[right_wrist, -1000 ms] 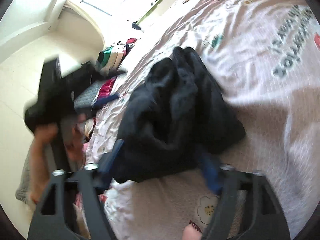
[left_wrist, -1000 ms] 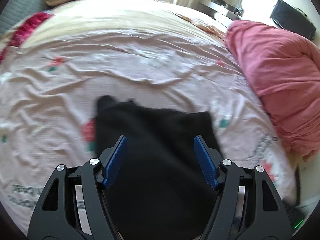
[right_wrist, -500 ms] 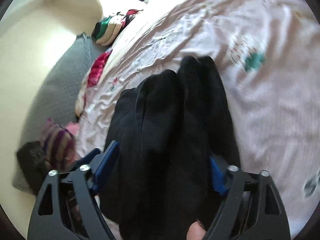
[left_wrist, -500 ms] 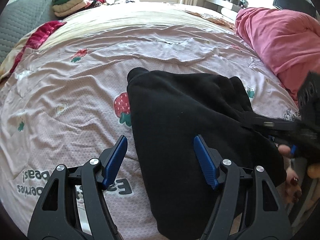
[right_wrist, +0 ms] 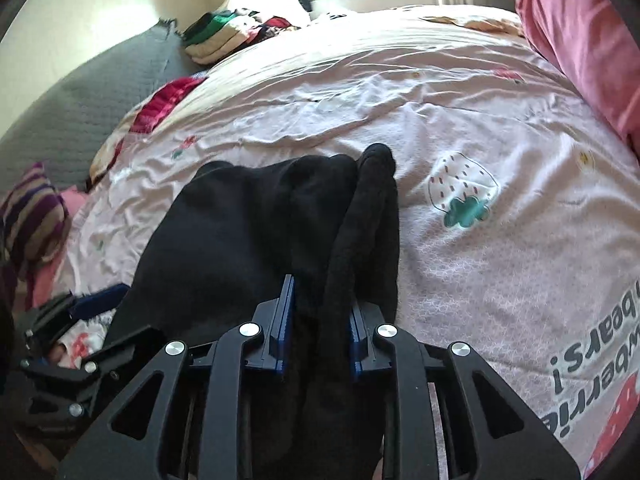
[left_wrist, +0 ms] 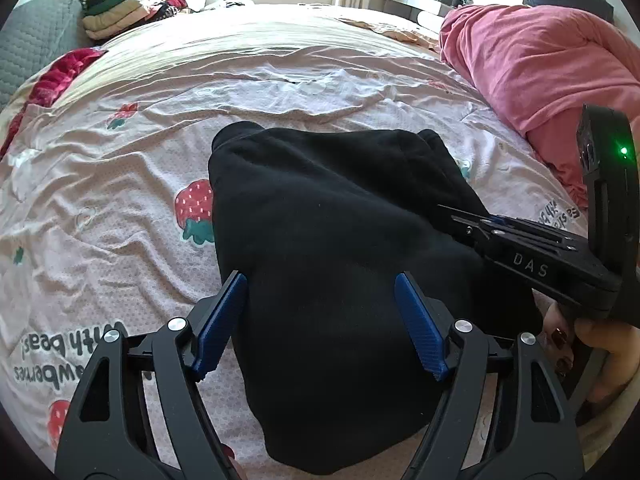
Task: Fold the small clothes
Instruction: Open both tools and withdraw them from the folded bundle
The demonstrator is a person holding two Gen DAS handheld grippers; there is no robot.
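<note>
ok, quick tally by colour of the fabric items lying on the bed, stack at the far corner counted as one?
Black: 1, the black garment
Pink: 1, the bunched pink blanket
Red: 1, the red cloth at the bed's edge
Striped purple: 1, the striped piece
Mixed: 1, the folded stack
Total: 5

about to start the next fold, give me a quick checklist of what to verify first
1. Right tongs clamped on the black fleece garment: ok, they have just closed on a bunched fold.
2. Left tongs gripping: not ok, open astride the garment after opening a little wider, pads not pressing.
3. Garment lying flat: not ok, its right edge is bunched.
4. Pink strawberry-print bedsheet free beyond the garment: ok, only wrinkles.
5. Pink blanket heap clear of the garment: ok.
6. Garment's near hem: cannot tell, hidden behind the tongs.
</note>
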